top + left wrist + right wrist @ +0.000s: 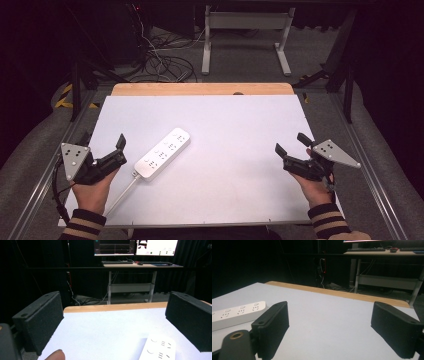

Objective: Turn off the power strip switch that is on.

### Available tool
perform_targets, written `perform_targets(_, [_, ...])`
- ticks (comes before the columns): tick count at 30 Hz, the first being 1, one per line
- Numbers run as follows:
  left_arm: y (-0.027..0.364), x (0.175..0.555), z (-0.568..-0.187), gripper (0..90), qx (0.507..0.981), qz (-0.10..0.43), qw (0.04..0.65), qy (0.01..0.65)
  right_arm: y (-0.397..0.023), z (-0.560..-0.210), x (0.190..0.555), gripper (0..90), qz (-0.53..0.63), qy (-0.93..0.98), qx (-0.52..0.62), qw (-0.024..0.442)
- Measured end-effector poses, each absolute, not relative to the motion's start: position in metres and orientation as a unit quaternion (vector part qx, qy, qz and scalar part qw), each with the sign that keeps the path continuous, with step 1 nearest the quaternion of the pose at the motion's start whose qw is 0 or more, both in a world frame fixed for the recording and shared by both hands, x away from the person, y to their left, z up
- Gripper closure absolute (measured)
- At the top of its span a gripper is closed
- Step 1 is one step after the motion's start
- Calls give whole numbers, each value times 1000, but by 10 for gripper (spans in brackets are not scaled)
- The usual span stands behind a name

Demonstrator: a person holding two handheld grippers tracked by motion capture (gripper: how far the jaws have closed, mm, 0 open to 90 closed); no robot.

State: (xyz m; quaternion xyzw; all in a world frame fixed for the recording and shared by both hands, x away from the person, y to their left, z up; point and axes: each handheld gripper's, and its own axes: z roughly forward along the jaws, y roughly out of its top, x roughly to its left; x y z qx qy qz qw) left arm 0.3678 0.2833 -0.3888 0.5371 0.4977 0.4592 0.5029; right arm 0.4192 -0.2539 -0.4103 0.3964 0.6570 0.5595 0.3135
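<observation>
Power strip (162, 153): white plastic, oblong, no readable marking.
Left gripper (104, 150): jaws wide, empty.
Right gripper (291, 144): jaws wide, empty.
Bench (240, 125): matte white top.

— Where does your high view sit?
— Above your side of the table (240, 120), looking forward and down; your forearms enter from the bottom, and the floor cables and a desk frame lie beyond the far edge.

— And your left gripper view?
— Low over the surface, near the left edge, facing the far wooden rim and the monitors (135, 247) behind it.

— Your right gripper view?
— Equally low, from the right side, angled across toward the far-left corner.

— What do they share?
— All three catch the white power strip (163, 153) and the table's far rim.
</observation>
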Motion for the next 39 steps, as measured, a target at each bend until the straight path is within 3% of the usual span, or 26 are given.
perform_targets(39, [291, 366, -393, 31, 537, 448, 494, 517, -246, -411, 425, 151, 558, 666, 389, 306])
